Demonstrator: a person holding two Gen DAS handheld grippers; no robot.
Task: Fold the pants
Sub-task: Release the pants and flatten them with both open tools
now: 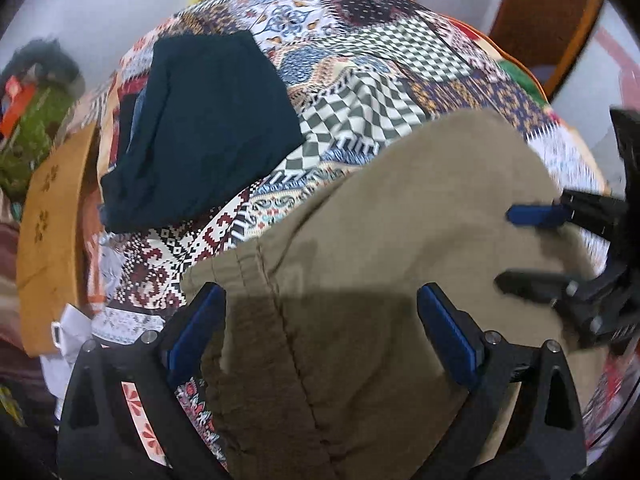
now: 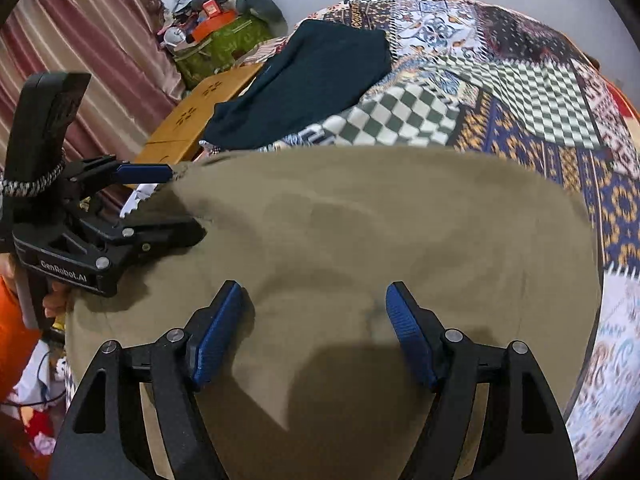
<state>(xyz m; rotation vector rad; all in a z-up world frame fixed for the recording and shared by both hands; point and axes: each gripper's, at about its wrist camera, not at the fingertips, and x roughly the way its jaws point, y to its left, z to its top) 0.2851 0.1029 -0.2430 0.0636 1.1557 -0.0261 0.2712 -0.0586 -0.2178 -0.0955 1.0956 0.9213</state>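
Observation:
The khaki pants [image 1: 400,248] lie spread on a patterned bedspread [image 1: 360,68], elastic waistband [image 1: 240,268] near my left gripper. They fill the middle of the right wrist view [image 2: 380,232]. My left gripper [image 1: 320,312] is open just above the waistband, jaws wide apart. It also shows at the left of the right wrist view [image 2: 184,200], open at the pants' edge. My right gripper [image 2: 314,308] is open over the flat khaki cloth. It also shows at the right edge of the left wrist view [image 1: 502,244], open, holding nothing.
A folded dark teal garment [image 1: 208,128] lies on the bedspread beyond the pants [image 2: 312,80]. A wooden board [image 2: 200,116] and a green box with clutter [image 2: 220,44] stand at the bed's left side, before a striped curtain [image 2: 88,52].

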